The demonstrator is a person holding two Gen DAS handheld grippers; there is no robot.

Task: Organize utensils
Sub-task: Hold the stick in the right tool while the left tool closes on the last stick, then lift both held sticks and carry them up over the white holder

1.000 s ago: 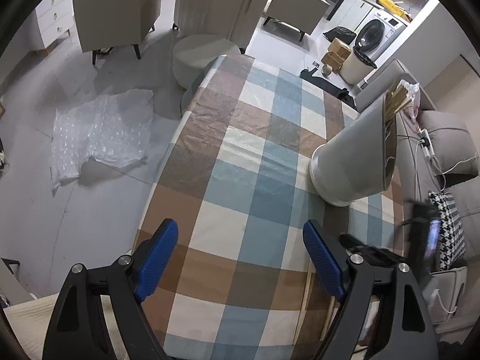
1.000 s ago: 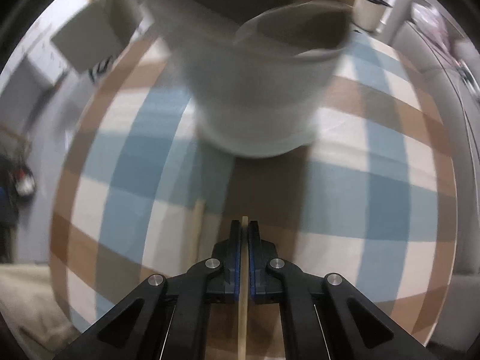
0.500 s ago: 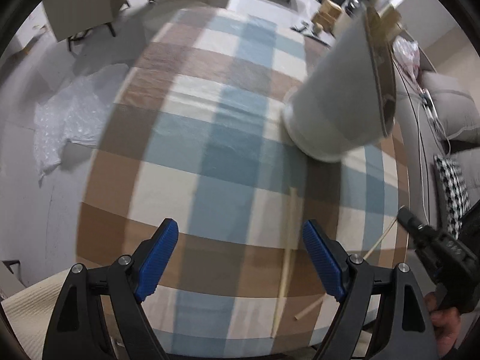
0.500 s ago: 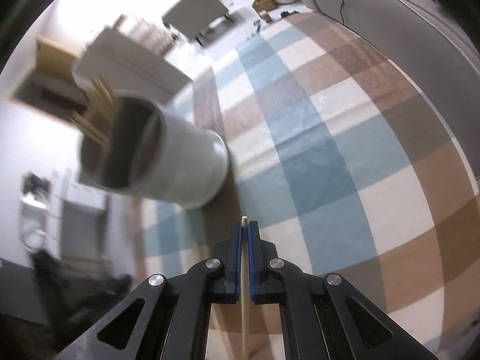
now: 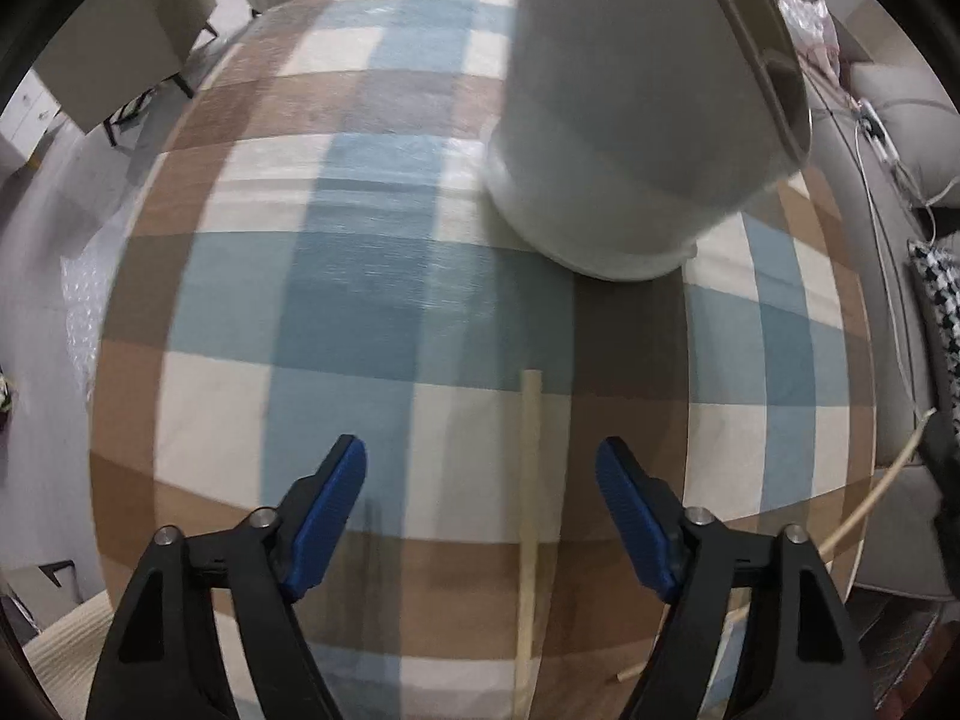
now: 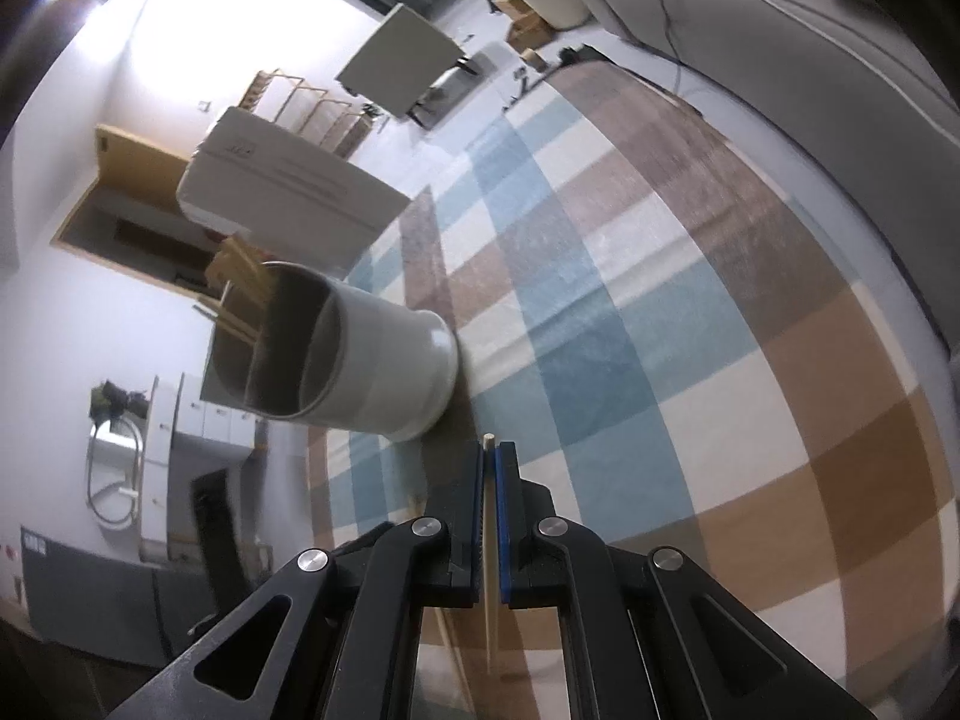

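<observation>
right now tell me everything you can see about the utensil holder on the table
The utensil holder is a pale grey, matte cylinder, plastic or ceramic by its look, with a darker inside split by a divider into compartments. It stands upright on the checked tablecloth. Several wooden chopsticks stick out of the far compartment; the near one looks empty. Neither gripper touches it.

One grey utensil holder (image 5: 636,120) stands on the desk (image 5: 372,300), with several wooden utensils (image 6: 240,282) inside, too bunched to count. One chopstick (image 5: 529,516) lies loose; another chopstick (image 6: 489,546) sits pinched in one gripper (image 6: 493,450). Two grippers in all.
</observation>
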